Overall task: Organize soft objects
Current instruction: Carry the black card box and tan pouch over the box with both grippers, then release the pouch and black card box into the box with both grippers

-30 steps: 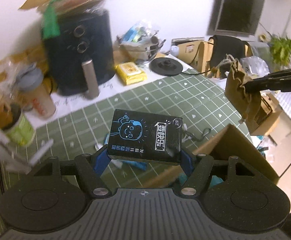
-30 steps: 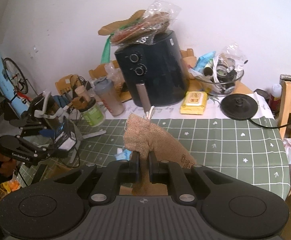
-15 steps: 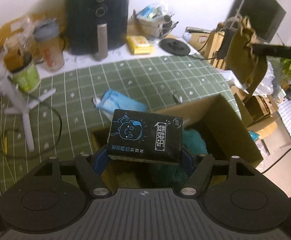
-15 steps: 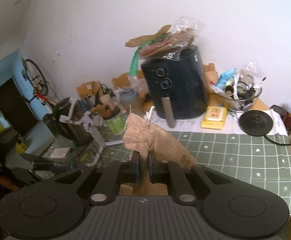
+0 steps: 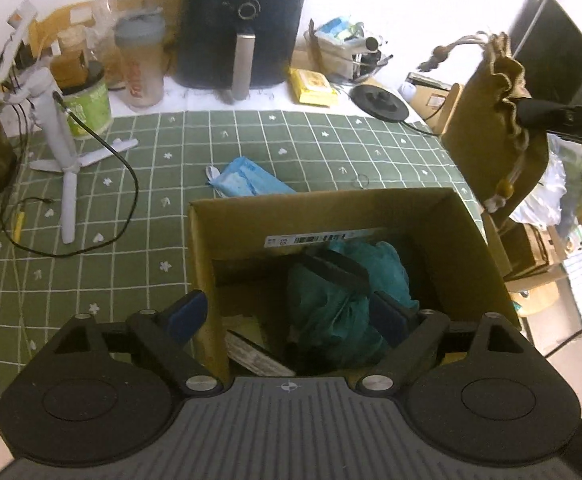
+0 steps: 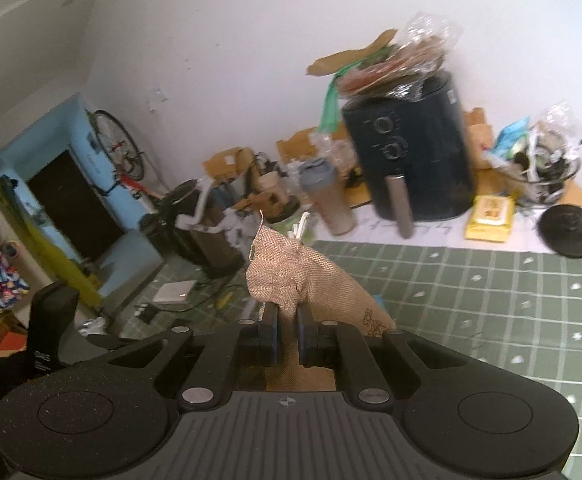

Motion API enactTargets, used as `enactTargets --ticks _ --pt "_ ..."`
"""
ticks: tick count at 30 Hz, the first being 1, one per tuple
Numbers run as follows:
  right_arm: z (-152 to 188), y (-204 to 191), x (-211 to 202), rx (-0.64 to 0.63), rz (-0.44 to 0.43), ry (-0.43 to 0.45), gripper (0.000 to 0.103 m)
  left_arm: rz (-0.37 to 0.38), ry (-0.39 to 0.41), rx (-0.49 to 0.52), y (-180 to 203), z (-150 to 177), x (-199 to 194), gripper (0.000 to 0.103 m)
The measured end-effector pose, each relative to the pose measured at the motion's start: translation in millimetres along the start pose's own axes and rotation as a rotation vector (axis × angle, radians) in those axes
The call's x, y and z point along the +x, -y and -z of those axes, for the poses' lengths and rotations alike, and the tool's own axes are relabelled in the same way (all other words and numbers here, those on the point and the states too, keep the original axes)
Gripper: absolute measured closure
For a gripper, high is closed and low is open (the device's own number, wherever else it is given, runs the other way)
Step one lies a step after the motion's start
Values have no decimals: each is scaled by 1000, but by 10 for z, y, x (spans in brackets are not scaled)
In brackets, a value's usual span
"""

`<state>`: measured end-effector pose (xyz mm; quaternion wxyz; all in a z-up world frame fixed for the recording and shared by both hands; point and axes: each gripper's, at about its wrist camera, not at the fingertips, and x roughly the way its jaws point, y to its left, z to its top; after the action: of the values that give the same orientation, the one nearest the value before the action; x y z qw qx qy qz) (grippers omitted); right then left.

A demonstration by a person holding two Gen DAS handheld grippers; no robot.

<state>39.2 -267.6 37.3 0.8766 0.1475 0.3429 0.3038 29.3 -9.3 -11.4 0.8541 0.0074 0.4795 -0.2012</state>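
Left wrist view: left gripper [image 5: 287,316] hangs over the open cardboard box [image 5: 471,240], jaws opening, nothing pressed betw. the pads. In the box lie a teal fabric bundle [image 5: 347,300] w/ a dark flat thing [image 5: 337,270] tilted on top; can't tell what it is. Blue tissue pack [image 5: 247,180] lies on the green grid tablecloth [image 5: 163,168], just behind the box. Right gripper [image 6: 287,316] is clenched on the burlap drawstring pouch [image 6: 287,276], held in air right of the box.

Your left wrist view: steeply down, close over cardboard box [image 5: 323,216]. Right wrist view: shallower, across table. Shared: air fryer [image 5: 243,24] [image 6: 407,148].
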Motion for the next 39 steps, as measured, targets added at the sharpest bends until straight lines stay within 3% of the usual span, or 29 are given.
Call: enactTargets --ticks 11,22,24,26,27,29,34,39 --pt "6 -228 435 104 -227 -44 91 -62 35 -78 -159 161 -235 14" --pt "207 -430 1052 118 -325 -140 90 -111 32 -167 -285 423 -402 14" --pt "289 -364 1184 145 -296 -168 80 -116 31 -181 -303 466 -418 14" --pt "382 -297 1307 155 -254 -217 53 -120 29 -191 -313 487 -429 14" --pt "410 -278 1324 154 -233 -226 48 -121 29 -194 -315 492 -432 14" --pt "458 -260 1330 135 -201 -249 28 -120 33 -195 -309 485 -438 14" --pt "534 -253 1210 86 -145 -274 10 -110 41 -177 -247 424 -420 14" --pt "543 -227 1058 57 -96 -269 6 -102 39 -139 -170 345 -369 14"
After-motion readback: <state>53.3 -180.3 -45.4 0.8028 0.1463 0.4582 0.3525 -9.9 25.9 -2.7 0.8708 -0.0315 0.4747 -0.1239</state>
